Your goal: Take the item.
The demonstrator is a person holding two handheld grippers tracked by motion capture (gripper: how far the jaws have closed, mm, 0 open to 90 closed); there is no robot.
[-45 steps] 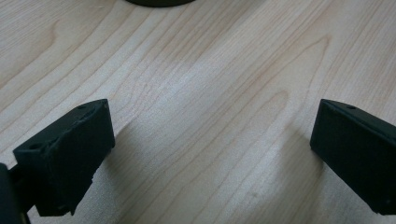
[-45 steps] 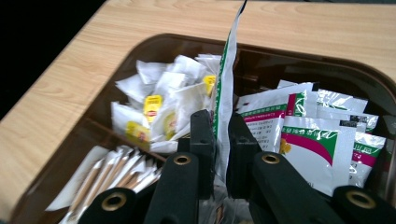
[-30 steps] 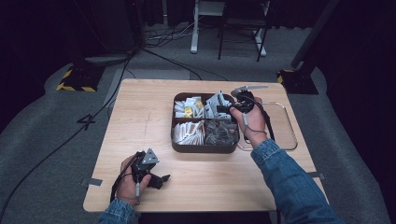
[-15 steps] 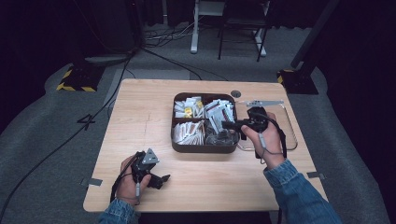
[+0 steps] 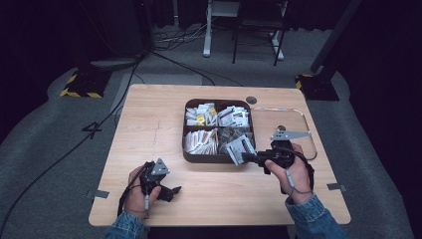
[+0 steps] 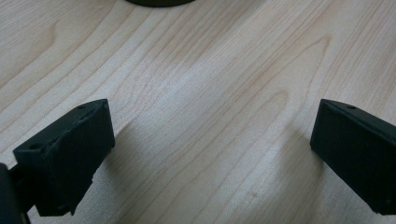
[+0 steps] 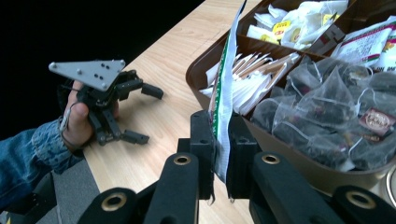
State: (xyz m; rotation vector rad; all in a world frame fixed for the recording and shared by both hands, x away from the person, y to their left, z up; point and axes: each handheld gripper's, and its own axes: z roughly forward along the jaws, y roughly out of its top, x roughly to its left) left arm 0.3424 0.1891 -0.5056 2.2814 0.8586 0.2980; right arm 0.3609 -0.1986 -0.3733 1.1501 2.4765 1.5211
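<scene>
A brown divided tray (image 5: 191, 157) (image 7: 215, 51) of sachets and tea bags stands mid-table. My right gripper (image 5: 250, 158) (image 7: 219, 140) is shut on a flat white sachet (image 5: 240, 149) (image 7: 226, 88) with green and red print, held edge-up over the tray's near right corner. The tray's near right compartment holds clear tea bags (image 7: 327, 102). My left gripper (image 5: 171, 190) (image 6: 210, 140) rests low over bare wood at the front left, its jaws wide apart with nothing between them. The left gripper (image 7: 140, 114) is also seen from the right gripper view, held in a hand.
A clear shallow tray (image 5: 303, 119) lies to the right of the brown one, beside my right hand. The wooden table (image 5: 149, 124) has bare room at left and front. Beyond it are a dark floor, cables and chair legs (image 5: 239, 45).
My right gripper has drawn back from over the tray's far right compartment toward the front edge, bringing the sachet with it. The left gripper has stayed put.
</scene>
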